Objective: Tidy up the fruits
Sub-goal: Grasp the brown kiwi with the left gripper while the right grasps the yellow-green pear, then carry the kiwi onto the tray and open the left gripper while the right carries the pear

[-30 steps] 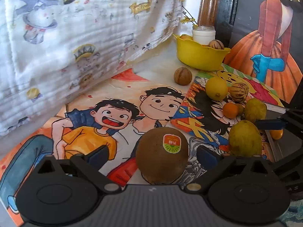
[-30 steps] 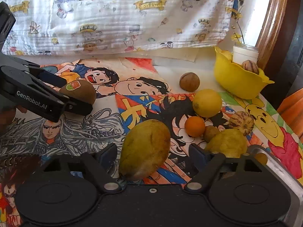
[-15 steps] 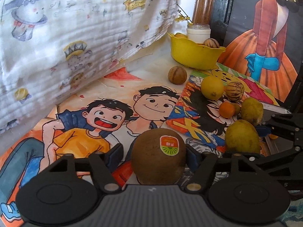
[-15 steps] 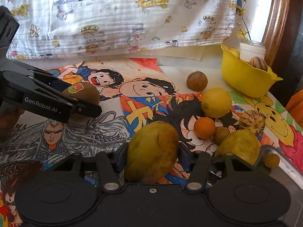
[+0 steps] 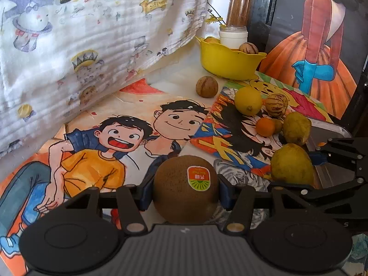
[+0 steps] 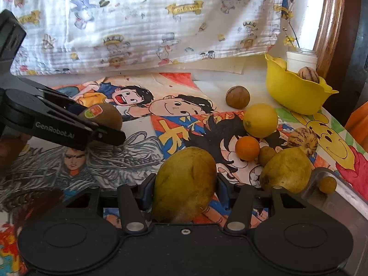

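My left gripper [image 5: 185,192] is shut on a brown kiwi [image 5: 185,187] with a red and green sticker. It also shows in the right wrist view [image 6: 101,116], held by the left gripper [image 6: 108,133]. My right gripper [image 6: 184,191] is shut on a yellow-green pear [image 6: 185,182], which shows in the left wrist view [image 5: 291,164]. A yellow bowl [image 6: 296,93] stands at the far right with a striped fruit [image 6: 308,74] in it.
On the cartoon mat lie a brown round fruit [image 6: 237,97], a lemon [image 6: 260,120], a small orange [image 6: 247,148], a striped fruit [image 6: 302,140] and a second pear [image 6: 286,169]. A metal tray [image 6: 345,195] holds a small yellow fruit [image 6: 327,184]. A printed cloth [image 6: 147,20] hangs behind.
Both grippers closed from open onto their fruits: the left on the kiwi, the right on the pear.
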Available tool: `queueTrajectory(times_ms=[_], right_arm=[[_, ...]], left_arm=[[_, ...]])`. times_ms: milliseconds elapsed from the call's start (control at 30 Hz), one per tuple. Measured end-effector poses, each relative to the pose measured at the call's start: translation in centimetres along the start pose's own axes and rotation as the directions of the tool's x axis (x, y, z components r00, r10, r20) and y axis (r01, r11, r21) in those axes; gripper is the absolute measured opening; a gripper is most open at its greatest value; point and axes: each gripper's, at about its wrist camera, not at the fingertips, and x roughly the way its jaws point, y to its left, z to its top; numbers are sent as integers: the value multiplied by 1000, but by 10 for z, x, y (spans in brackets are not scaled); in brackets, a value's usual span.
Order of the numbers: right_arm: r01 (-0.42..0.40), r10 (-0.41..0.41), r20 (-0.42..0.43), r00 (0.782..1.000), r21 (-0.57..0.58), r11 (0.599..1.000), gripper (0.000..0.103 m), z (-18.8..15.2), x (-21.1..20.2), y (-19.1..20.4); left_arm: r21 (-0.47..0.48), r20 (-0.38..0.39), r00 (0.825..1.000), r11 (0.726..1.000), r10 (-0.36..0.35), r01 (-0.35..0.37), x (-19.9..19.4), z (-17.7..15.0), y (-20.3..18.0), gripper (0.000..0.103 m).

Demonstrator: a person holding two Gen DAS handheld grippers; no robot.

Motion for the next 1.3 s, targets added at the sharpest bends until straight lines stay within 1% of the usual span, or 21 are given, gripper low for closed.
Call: queueTrajectory(times_ms=[267,467,600,767,967,1167,1300], right_arm=[[-7,5,57,998,38,999,55,-15,-43,-3],[13,-22,106,994,88,996,55,-34,-81,-11],[59,-76,134,988,123,991,55,-54,-106,-16],[115,-137,140,981,156,981,55,-80,-136,-23],[174,-210,147,967,222,959,55,-111,-168,-42],[216,-266,144,953,290,932,55,-139,-190,-62],[227,-285,149,947,314,922,55,-149,-197,-72]], left_arm=[[11,-7,1000,1000,-27,27,-17,-8,-20,60],[25,-5,999,999,-47,47,-32,-12,-40,60],[28,8,998,998,-61,60,-43,-16,-58,60],[8,12,996,996,-90,90,-53,-22,-82,60],[29,16,991,991,-131,130,-62,-29,-118,60],[49,0,986,985,-165,165,-60,-37,-152,60],[65,-16,984,982,-178,179,-54,-39,-170,60]])
